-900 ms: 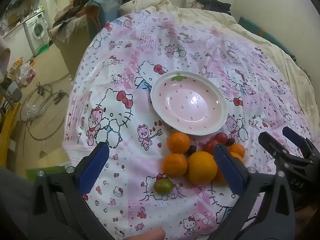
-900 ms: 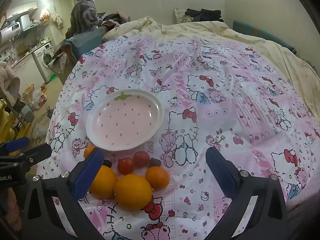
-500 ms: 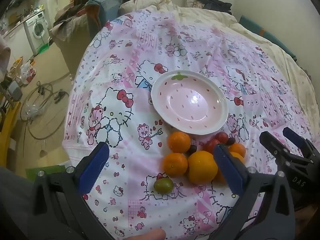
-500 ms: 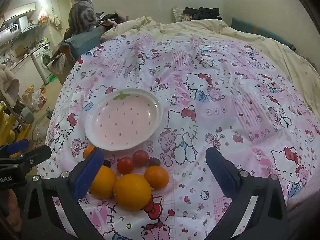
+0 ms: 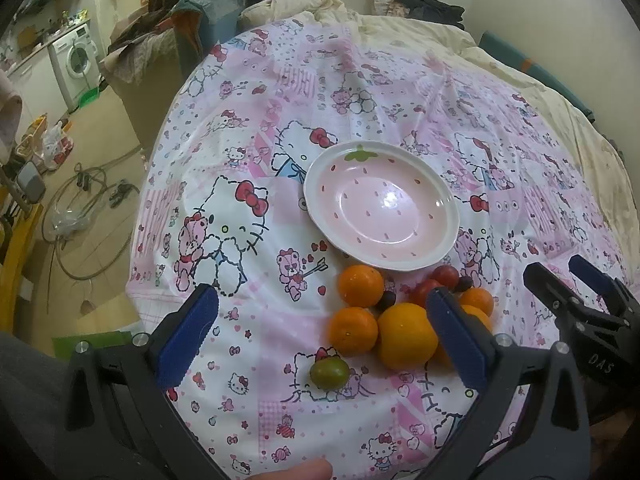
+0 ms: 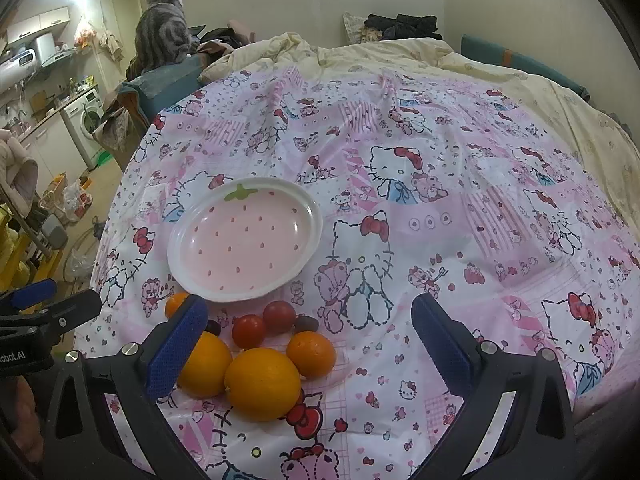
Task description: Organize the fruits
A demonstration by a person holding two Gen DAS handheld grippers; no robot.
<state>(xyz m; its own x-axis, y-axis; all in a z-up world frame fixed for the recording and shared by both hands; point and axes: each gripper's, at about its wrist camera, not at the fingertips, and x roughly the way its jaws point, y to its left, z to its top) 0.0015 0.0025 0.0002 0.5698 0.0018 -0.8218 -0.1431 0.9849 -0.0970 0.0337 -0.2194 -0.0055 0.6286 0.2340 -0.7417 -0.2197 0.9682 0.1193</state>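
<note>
Bed, covered by the cartoon-print sheet (image 5: pixel 248 184); soft, uneven surface. The strawberry plate (image 5: pixel 450 204) lies flat on it, empty, its green leaf mark on the far rim, so its long axis runs roughly away from me.

The fruit sits in a loose cluster just on the near side of the plate: large orange (image 6: pixel 262 384) nearest the right tongs, a second large orange (image 6: pixel 208 364) touching it, smaller mandarins (image 5: pixel 360 285) beside them, two red tomatoes (image 6: pixel 248 331) and dark grapes (image 6: pixel 307 323) between fruit and plate rim, one green tomato (image 5: pixel 329 373) apart on the near side. All are round; no useful axis or heading.

My left gripper (image 5: pixel 320 334) hangs wide open above the cluster, holding nothing. My right gripper (image 6: pixel 310 338) is likewise wide open and empty.

Risks, as I judge them:
- Round fruit on a soft sheet: closing off-centre may squirt an orange sideways.
- Touching neighbours may get nudged and roll off the bed edge.
- Tomatoes and grapes could be crushed by a hard squeeze.
- The two tongs are close; they may collide.
</note>
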